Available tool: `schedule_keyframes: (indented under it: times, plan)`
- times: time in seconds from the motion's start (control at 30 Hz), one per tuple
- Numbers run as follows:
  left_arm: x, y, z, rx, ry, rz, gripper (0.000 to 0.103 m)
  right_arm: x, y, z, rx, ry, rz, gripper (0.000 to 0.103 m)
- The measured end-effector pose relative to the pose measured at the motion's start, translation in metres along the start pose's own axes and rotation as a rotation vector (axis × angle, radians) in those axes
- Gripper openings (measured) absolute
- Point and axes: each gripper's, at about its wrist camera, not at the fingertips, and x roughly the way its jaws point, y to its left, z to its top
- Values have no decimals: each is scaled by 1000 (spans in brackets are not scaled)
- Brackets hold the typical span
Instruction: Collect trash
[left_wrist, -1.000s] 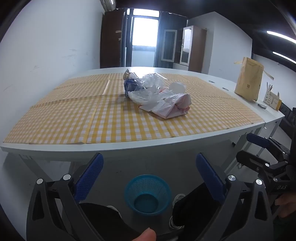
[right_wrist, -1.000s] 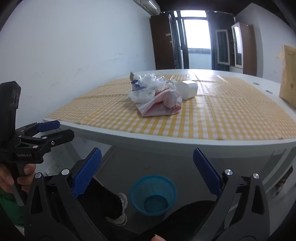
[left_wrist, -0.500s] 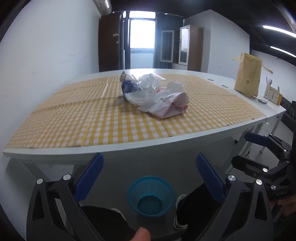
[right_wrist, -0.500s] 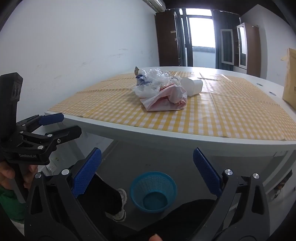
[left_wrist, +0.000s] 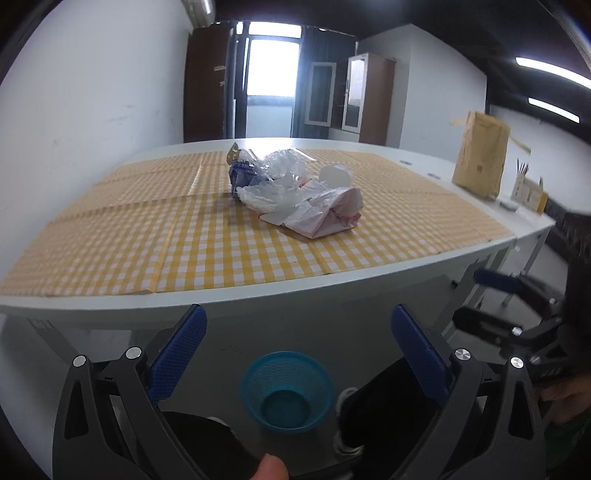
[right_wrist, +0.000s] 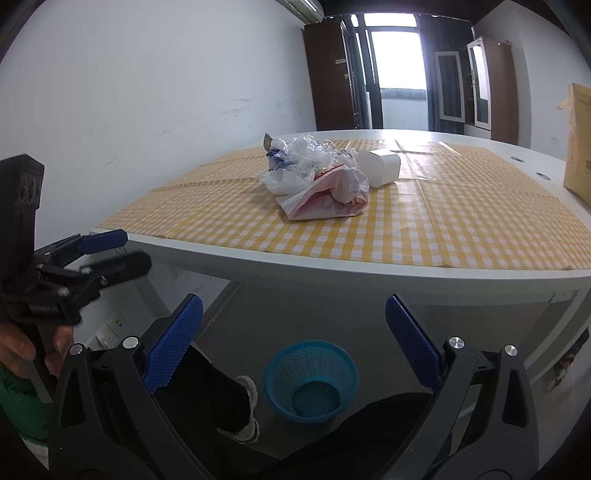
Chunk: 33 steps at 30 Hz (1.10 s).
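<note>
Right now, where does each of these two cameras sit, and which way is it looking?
Left wrist: on the left gripper, open, facing the yellow checked table; right gripper at right.
Right wrist: on the right gripper, open, facing the table; left gripper at left.
Shared: crumpled plastic bags, blue mesh basket on floor.

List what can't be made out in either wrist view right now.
- Trash pile: what lies under the crumpled plastic bags is hidden in both views.
- White box: near side covered by the bags in the left view.
- Brown paper bag: cut off by the right view's edge.
- Right tongs: blurred in the left view.
- Blue basket: far wall's outside is hidden by its own rim.
</note>
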Motion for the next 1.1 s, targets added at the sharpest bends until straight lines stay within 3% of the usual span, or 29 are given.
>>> schedule_keyframes:
  times: [0.27, 0.47, 1.1]
  plan:
    - [-2, 6, 2, -34, -18, -26, 97, -3, -2, 1, 11, -12, -8, 94]
    - [-2, -5, -2, 46, -13, 2, 97, 1, -3, 0, 14, 9, -4, 94]
    - [-5, 6, 3, -36, -25, -44, 97, -1, -3, -1, 20, 9, -5, 94]
